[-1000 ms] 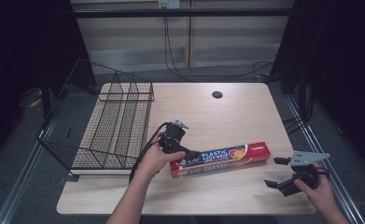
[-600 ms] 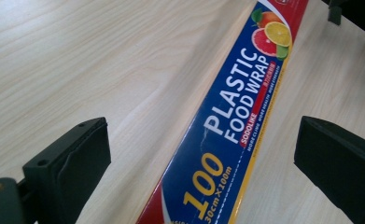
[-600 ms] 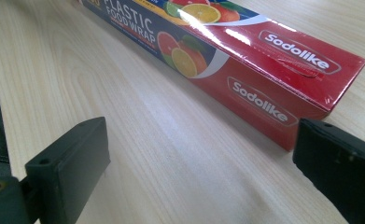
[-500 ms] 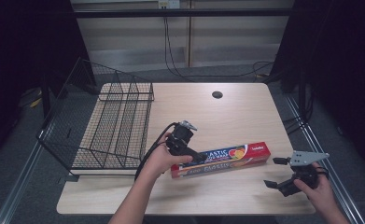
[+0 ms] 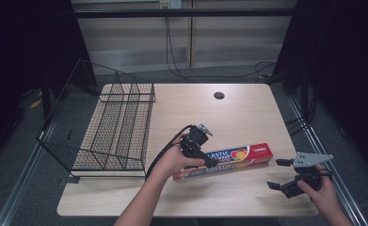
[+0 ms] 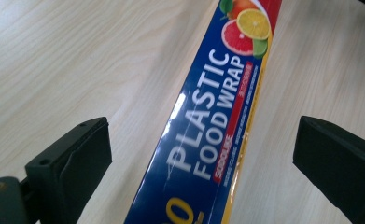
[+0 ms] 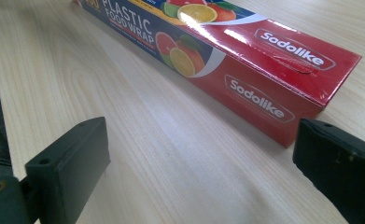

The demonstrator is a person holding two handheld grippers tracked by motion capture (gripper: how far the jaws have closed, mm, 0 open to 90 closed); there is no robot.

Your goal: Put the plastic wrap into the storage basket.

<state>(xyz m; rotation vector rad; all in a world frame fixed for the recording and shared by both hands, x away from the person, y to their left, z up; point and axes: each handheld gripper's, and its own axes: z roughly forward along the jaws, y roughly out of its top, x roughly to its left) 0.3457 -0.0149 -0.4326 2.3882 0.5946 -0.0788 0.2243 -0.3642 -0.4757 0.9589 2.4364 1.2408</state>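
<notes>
High view: the plastic food wrap box [image 5: 224, 161] lies flat on the tabletop [image 5: 247, 113], in the lower centre of the frame, its long axis running from lower left to upper right at a shallow slant. The left hand-held gripper [image 5: 211, 162] sits directly over the box's blue left half, lower centre of the frame; the right hand-held gripper [image 5: 276, 174] waits at the lower right, near the box's red end but apart from it. The left is therefore the nearer of the two, and the coming move probably turns on its straddle across the box's short width.

Left gripper view: the box [image 6: 208, 135] runs up the middle of the frame between the two jaws, which stand wide apart, one on each side, with bare tabletop showing between each jaw and the box. They hold nothing.

Right gripper view: the jaws are likewise spread wide and empty; the red end of the box [image 7: 273, 93] lies in the upper right of the frame, beyond them.

A wire basket [image 5: 111, 127] stands at the left of the high view, well apart from the box.
</notes>
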